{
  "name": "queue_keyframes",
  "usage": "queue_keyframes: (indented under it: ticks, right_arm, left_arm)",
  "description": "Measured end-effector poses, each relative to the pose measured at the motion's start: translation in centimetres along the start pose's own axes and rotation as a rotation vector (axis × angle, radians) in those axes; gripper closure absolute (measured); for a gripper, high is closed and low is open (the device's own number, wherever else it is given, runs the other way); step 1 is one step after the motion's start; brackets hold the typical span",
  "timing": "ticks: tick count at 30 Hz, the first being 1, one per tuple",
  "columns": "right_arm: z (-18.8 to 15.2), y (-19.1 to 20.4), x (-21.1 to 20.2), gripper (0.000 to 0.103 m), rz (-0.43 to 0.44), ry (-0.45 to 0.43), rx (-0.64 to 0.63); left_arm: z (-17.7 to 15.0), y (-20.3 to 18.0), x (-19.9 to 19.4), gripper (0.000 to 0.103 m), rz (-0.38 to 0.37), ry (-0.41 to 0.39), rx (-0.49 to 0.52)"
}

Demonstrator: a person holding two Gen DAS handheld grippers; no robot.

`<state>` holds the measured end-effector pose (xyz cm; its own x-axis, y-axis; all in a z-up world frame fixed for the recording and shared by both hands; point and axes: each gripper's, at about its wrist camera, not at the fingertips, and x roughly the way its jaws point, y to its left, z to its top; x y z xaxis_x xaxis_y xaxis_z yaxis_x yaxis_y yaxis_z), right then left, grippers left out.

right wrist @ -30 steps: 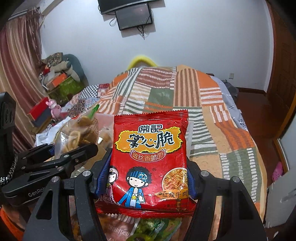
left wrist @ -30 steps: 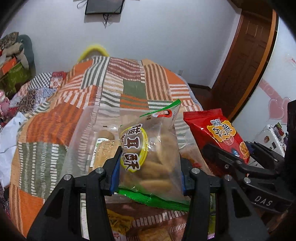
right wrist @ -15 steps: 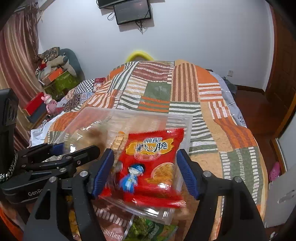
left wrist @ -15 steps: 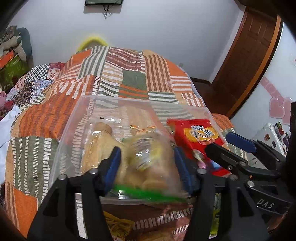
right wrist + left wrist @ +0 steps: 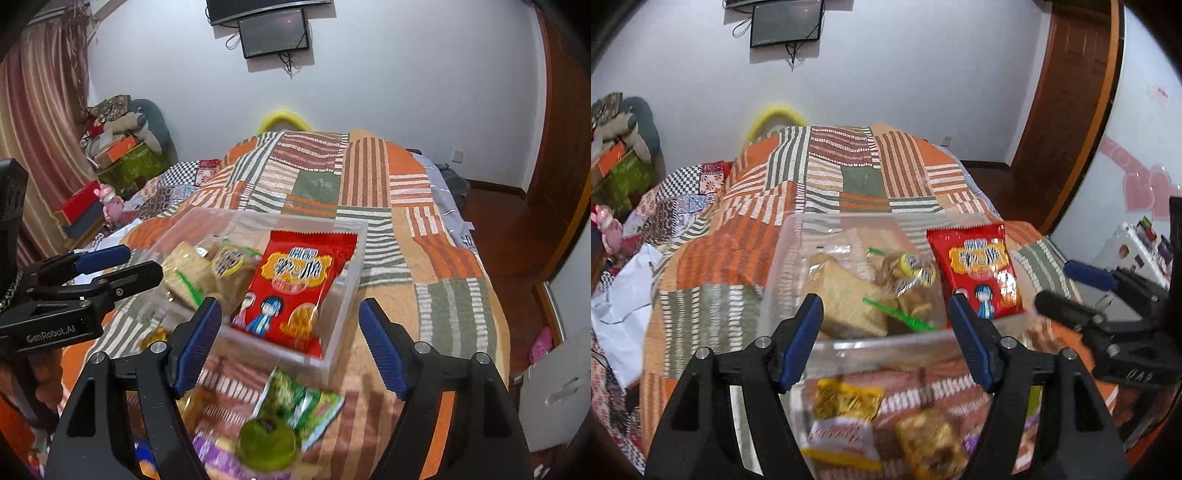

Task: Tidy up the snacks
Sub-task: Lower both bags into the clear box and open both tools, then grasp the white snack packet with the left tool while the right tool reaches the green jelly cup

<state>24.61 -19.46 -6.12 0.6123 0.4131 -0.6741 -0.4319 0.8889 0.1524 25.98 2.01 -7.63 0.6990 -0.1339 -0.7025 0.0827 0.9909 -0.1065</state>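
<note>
- Patchwork orange/green/striped quilt (image 5: 369, 192) covers the bed; everything sits on it. Bare quilt to the right of the box and beyond it.
- Clear plastic box (image 5: 798, 236) (image 5: 354, 258) sits mid-bed, open top, near wall toward the cams.
- In box, right side: red noodle snack pack (image 5: 979, 269) (image 5: 291, 288) leaning on the right wall, top edge poking above the rim.
- In box, left/mid: clear bag of brown twists w/ green seal strip (image 5: 908, 284) (image 5: 225, 262), next to a pale wafer-type pack (image 5: 846, 299) (image 5: 181, 258). The two touch; red pack just beside them.
- Loose snacks on quilt in front of box, outside it: green pack (image 5: 295, 402), yellow pack (image 5: 846, 398), white/pink pack (image 5: 838, 435), brown pack (image 5: 931, 443). All blurry, labels unreadable.
- Left gripper (image 5: 886, 332): spread wide, nothing between the blue pads, hovering over box's near wall, pointing fwd/down.
- Right gripper (image 5: 291, 343): also spread wide, holding nothing, above box's near right corner; red pack lies below, not touched.
- Grippers side by side, near each other, each seen at the edge of the other's view.
</note>
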Motion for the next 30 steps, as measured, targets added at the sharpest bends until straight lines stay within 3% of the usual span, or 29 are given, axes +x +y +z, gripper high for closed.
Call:
queue_keyframes:
  ticks: [9, 17, 24, 30]
  right_arm:
    - [-3.1, 0.0, -1.1, 0.028, 0.025, 0.023, 0.036]
    - [-6.7, -0.1, 0.4, 0.028, 0.027, 0.104, 0.071]
    - [-8.5, 0.1, 1.9, 0.029, 0.049, 0.169, 0.079]
    - [-8.6, 0.2, 2.8, 0.044, 0.090, 0.199, 0.088]
  left_arm:
    - [-4.1, 2.1, -1.6, 0.030, 0.025, 0.063, 0.002]
    - [-8.3, 4.3, 0.1, 0.030, 0.035, 0.166, -0.025]
    - [-9.9, 4.7, 1.5, 0.030, 0.007, 0.203, -0.044]
    - [-10.0, 4.6, 3.7, 0.030, -0.014, 0.236, -0.070]
